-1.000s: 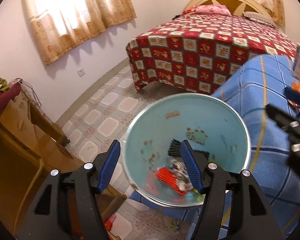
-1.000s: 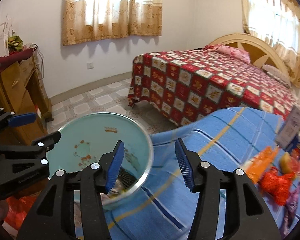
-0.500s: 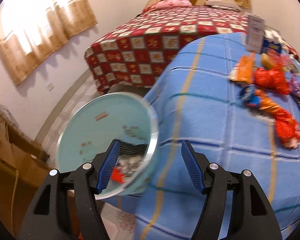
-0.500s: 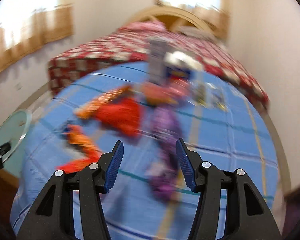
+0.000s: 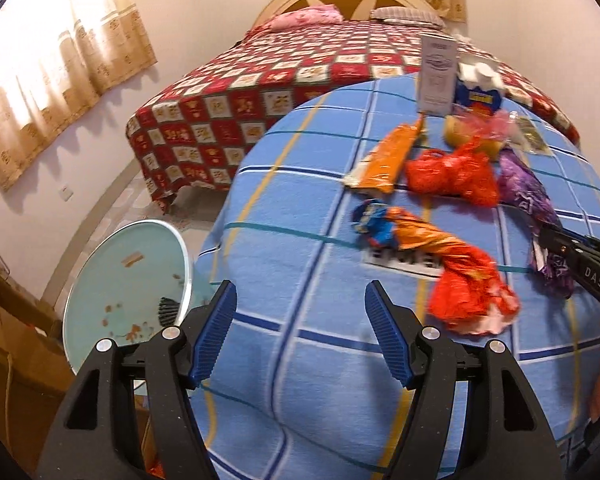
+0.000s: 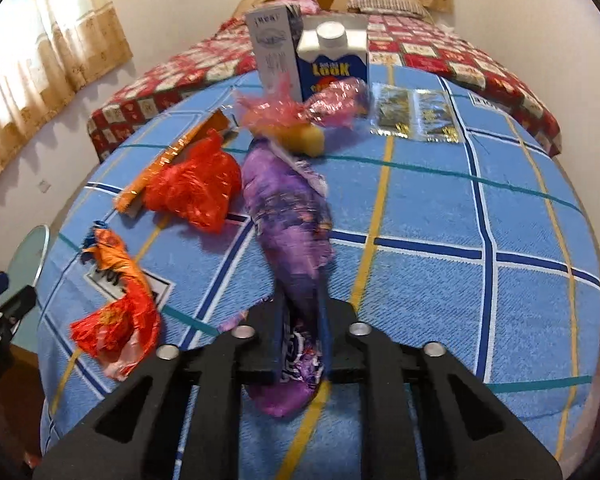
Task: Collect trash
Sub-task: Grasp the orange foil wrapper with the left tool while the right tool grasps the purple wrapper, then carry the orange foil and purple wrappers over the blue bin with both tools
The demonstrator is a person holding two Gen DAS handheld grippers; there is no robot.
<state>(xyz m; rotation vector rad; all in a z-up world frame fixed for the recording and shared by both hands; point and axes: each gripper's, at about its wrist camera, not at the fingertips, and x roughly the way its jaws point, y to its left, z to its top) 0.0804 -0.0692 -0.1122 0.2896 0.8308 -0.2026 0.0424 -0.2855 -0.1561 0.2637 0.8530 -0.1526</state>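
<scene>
Trash lies on a table under a blue checked cloth [image 6: 460,208]. My right gripper [image 6: 302,308] is closing, its pads pressing the near end of a long purple wrapper [image 6: 288,208]. The left wrist view shows the same purple wrapper [image 5: 520,184] with the right gripper [image 5: 552,240] on it at the right edge. My left gripper [image 5: 300,292] hovers over bare cloth near the table's left side, its jaws opening with nothing between them. An orange-red wrapper [image 5: 460,276] lies just right of it. A pale green trash bin [image 5: 116,272] with litter inside stands off the table's left edge.
A red plastic bag [image 6: 192,188], an orange packet [image 6: 168,160] and a pink wrapper [image 6: 300,116] over a yellow lump lie behind the purple one. Two cartons [image 6: 332,60] and clear sachets [image 6: 416,116] stand at the far side. A bed [image 5: 280,72] lies beyond.
Both grippers swung from over the bin to over the table. The right gripper went from open to closed on the purple wrapper. The left jaws stayed apart.
</scene>
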